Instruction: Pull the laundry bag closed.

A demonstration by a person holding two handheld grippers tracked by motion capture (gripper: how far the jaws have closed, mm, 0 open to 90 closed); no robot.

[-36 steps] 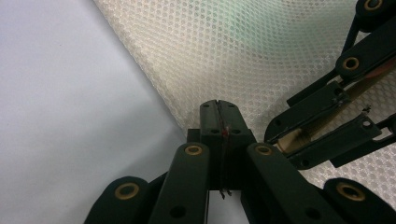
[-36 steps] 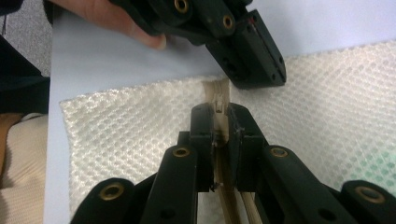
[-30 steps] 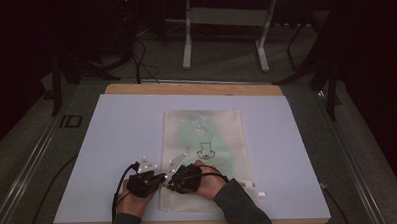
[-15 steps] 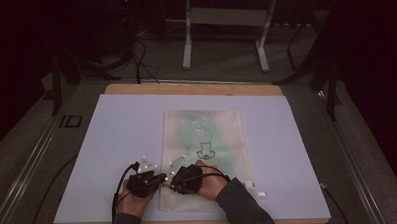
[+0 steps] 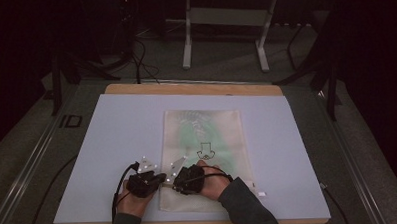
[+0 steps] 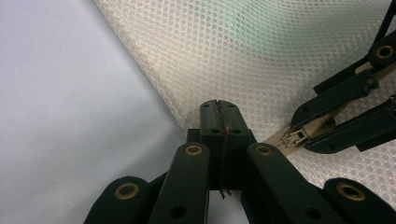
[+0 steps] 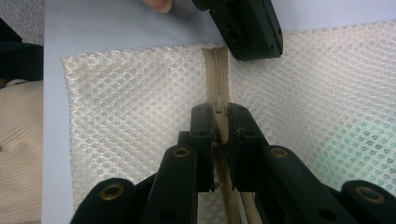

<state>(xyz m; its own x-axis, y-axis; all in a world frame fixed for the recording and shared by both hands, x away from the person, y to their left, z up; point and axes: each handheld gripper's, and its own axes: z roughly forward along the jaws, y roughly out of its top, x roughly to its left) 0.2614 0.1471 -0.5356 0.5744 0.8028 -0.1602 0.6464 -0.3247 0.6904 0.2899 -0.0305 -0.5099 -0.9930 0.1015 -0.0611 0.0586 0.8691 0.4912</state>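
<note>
At the mesh bag's (image 5: 202,142) near edge, left gripper (image 6: 218,108) jaws clamped on mesh, right gripper (image 7: 219,114) jaws on zipper pull (image 7: 219,108).

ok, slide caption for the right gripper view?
Right gripper shut on the zip pull of a mesh bag; left gripper pins the zip's end.

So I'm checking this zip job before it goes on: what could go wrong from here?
The right tongs are shut on the small beige zipper slider; such a narrow hold might slip when pulled. The left tongs pinch only the edge of the cream mesh laundry bag beside the beige zipper tape, so the soft mesh could bunch or drag across the pale blue table cover instead of staying taut.
</note>
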